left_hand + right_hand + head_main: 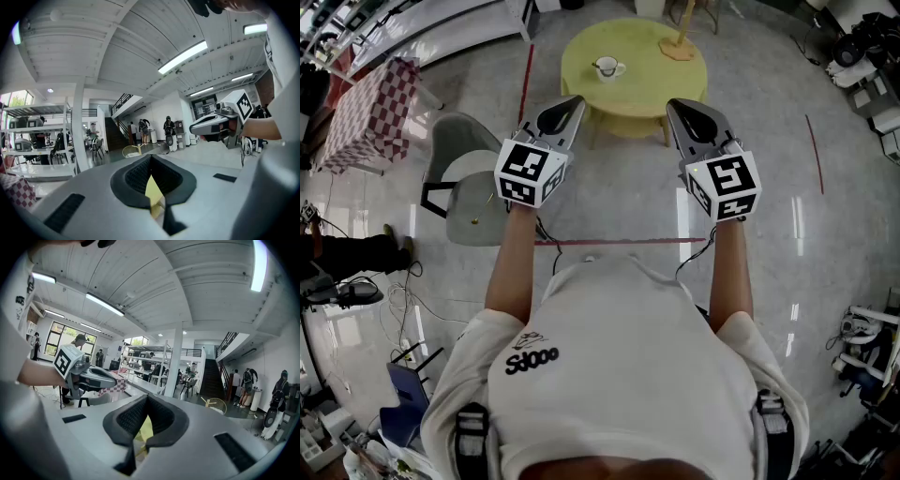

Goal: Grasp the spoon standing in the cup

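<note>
While the head view shows a small white cup [607, 67] on a round yellow table [647, 89], its spoon too small to discern, the left gripper [574, 99] and right gripper [673, 103] hover near the table's edge. Left gripper view: jaws clenched, empty, no cup visible. Right gripper view: likewise clenched and empty.

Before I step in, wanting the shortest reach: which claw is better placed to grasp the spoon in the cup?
Left, probably: the cup sits on the yellow table's left side, closer to the left claw than the right claw. Both are shut, empty.
</note>
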Demonstrator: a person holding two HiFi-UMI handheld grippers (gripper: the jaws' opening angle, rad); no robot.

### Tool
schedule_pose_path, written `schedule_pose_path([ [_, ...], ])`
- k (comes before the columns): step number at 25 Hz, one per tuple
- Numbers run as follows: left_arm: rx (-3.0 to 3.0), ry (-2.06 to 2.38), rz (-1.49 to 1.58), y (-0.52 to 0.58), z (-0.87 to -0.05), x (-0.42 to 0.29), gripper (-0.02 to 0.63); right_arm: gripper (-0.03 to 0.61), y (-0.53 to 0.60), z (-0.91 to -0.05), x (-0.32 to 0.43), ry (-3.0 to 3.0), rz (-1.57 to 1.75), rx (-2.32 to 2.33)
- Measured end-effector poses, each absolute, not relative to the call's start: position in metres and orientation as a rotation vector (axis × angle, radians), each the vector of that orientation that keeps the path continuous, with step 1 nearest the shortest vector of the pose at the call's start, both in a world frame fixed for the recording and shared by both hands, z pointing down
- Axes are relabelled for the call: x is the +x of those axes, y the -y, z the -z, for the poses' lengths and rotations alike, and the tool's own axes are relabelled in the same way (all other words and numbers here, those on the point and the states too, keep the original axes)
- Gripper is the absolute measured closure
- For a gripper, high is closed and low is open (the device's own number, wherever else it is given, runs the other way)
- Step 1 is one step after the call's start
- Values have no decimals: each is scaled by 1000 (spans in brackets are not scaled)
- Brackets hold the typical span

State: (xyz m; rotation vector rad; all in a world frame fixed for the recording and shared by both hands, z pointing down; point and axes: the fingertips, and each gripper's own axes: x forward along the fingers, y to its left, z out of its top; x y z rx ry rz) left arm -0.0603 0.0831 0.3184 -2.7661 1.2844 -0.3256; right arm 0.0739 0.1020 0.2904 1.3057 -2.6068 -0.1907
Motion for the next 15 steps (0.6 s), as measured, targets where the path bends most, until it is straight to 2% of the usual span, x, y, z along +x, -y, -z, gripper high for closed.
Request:
schedule_pose_path([
  [15,-2800,-1300,297,-83,-341,-12,588,557,-87,-318,117,2642,157,1250],
])
